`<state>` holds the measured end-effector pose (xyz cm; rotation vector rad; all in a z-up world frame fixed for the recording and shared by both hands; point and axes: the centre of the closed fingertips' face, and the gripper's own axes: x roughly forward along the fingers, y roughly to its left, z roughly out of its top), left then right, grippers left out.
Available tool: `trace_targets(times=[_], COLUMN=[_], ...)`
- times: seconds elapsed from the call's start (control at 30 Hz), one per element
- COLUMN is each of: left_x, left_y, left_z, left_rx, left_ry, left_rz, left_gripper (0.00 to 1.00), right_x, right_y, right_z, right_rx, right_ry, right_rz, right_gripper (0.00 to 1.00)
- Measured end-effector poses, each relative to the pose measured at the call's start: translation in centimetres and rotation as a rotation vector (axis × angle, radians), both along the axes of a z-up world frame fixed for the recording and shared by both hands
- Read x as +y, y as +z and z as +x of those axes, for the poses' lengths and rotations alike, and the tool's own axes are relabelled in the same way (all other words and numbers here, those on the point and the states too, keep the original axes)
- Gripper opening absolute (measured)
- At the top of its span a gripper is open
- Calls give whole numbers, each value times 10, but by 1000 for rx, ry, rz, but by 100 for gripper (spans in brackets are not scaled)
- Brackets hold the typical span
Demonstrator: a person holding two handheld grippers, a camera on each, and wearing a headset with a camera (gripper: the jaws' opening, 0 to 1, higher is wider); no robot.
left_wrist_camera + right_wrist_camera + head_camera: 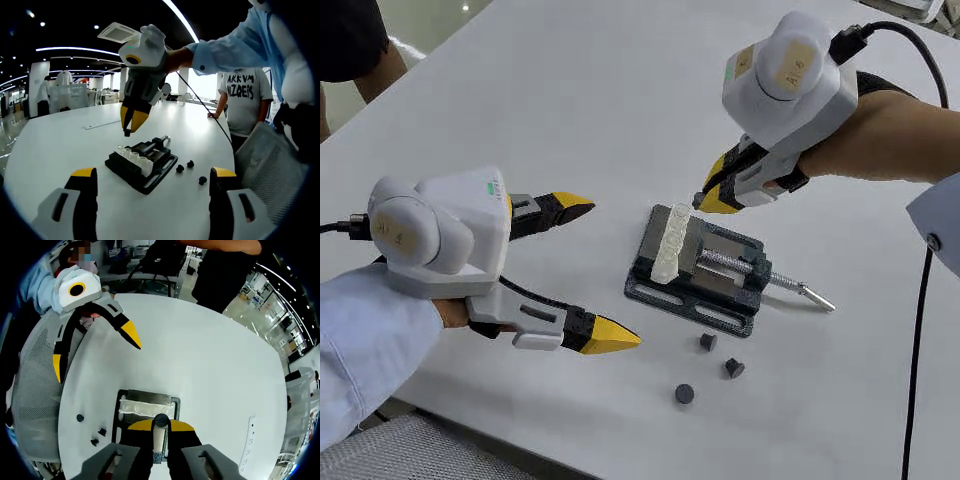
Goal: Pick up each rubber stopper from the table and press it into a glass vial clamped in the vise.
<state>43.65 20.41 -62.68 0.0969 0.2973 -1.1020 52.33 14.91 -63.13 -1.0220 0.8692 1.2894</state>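
A small dark vise (738, 283) sits mid-table and clamps a row of clear glass vials (670, 245). My right gripper (708, 203) hovers just above the far end of that row, shut on a dark rubber stopper (698, 202). In the right gripper view the stopper (161, 421) sits between the yellow tips, directly over the vials (145, 407). My left gripper (595, 270) hangs open to the left of the vise, with nothing between its jaws. Three loose stoppers (708, 341) (734, 368) (685, 394) lie on the table in front of the vise.
The vise screw handle (805, 291) sticks out to the right. A black cable (918, 330) runs down the right side. A mesh chair (400, 450) stands by the table's near edge. People (243, 102) stand beyond the table.
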Motion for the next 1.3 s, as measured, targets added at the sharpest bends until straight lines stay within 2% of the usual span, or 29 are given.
trace_targets(times=[0.57, 1.3], left_x=[8, 11], left_y=[-3, -5], left_z=[1, 1], left_rx=[-2, 3], left_ry=[13, 26], left_rz=[7, -5], left_gripper=[91, 89], right_x=[7, 7], right_y=[-19, -28], right_z=[9, 14], right_rx=[-6, 3], right_ry=[73, 120], right_rz=[-88, -148], right_gripper=[6, 6])
